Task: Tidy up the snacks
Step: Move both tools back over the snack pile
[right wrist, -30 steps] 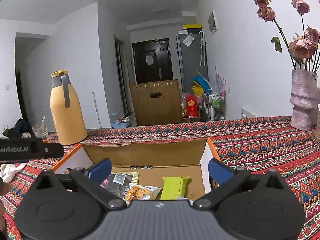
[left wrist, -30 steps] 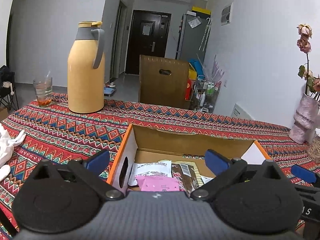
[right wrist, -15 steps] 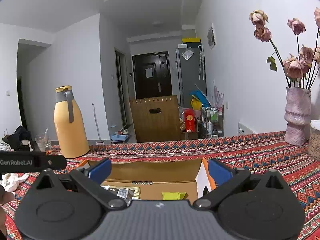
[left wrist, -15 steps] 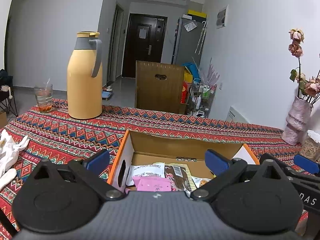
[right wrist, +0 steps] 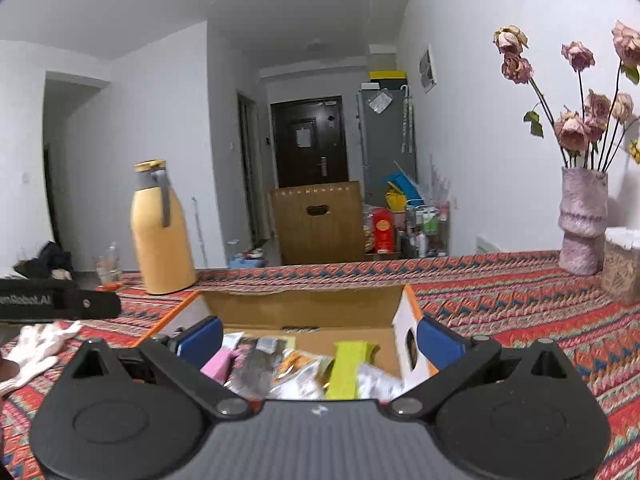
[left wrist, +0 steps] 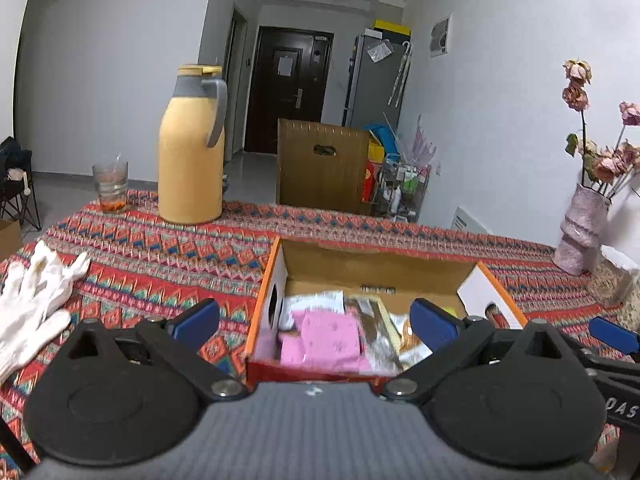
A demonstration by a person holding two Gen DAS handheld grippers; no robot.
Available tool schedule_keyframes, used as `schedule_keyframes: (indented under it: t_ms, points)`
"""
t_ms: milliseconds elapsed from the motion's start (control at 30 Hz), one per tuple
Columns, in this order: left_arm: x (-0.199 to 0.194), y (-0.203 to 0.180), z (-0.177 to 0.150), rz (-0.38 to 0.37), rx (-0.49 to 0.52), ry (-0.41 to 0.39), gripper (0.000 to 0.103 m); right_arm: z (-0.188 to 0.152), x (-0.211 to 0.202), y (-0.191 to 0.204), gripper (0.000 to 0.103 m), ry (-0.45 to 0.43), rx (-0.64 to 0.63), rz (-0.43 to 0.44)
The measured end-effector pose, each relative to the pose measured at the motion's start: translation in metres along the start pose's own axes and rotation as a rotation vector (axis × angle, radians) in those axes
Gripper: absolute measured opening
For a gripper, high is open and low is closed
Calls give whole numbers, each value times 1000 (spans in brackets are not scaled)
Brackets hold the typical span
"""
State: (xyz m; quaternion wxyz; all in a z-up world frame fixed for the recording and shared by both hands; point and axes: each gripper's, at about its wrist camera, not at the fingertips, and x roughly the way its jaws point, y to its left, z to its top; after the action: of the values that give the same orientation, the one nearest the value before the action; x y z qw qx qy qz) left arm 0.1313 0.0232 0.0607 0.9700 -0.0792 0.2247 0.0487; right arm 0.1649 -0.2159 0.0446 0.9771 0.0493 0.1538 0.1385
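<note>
An open orange cardboard box (left wrist: 372, 264) sits on the patterned tablecloth and also shows in the right wrist view (right wrist: 304, 306). It holds several snack packets, among them a pink one (left wrist: 320, 338) and a lime green one (right wrist: 348, 368). My left gripper (left wrist: 316, 320) is open and empty, hovering over the box's near edge, with its blue fingertips (left wrist: 198, 316) spread wide. My right gripper (right wrist: 318, 338) is open and empty over the box's near right part. The right gripper's blue tip (left wrist: 612, 334) shows at the left view's right edge.
A yellow thermos jug (left wrist: 192, 148) and a glass (left wrist: 111, 186) stand at the table's far left. A white glove (left wrist: 36, 296) lies at the left. A pink vase of dried roses (right wrist: 582, 220) and a jar (right wrist: 622, 266) stand at the right. A cardboard crate (left wrist: 320, 168) stands beyond the table.
Both grippers have pulled back and tilted: the box's near edge and the white glove have come into view. Both stay open and empty.
</note>
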Motion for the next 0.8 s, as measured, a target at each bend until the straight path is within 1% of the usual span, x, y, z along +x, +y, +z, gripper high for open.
schedule_keyframes:
  t_ms: [100, 200, 367, 500, 633, 800]
  points:
    - [-8, 6, -11, -15, 0, 24, 103, -12, -14, -1, 103, 18, 38, 18]
    - [-18, 12, -24, -16, 3, 33, 103, -24, -24, 0, 103, 37, 26, 12]
    - [-22, 23, -46, -25, -10, 76, 103, -43, -40, 1, 103, 81, 18, 13]
    - [-27, 30, -64, -28, -22, 107, 103, -61, -49, 3, 103, 119, 4, -20]
    - [-36, 34, -82, -34, -2, 114, 103, -80, -57, 3, 103, 163, -7, -32]
    - [-40, 38, -101, -38, 7, 155, 103, -101, -71, -1, 103, 197, -25, -68]
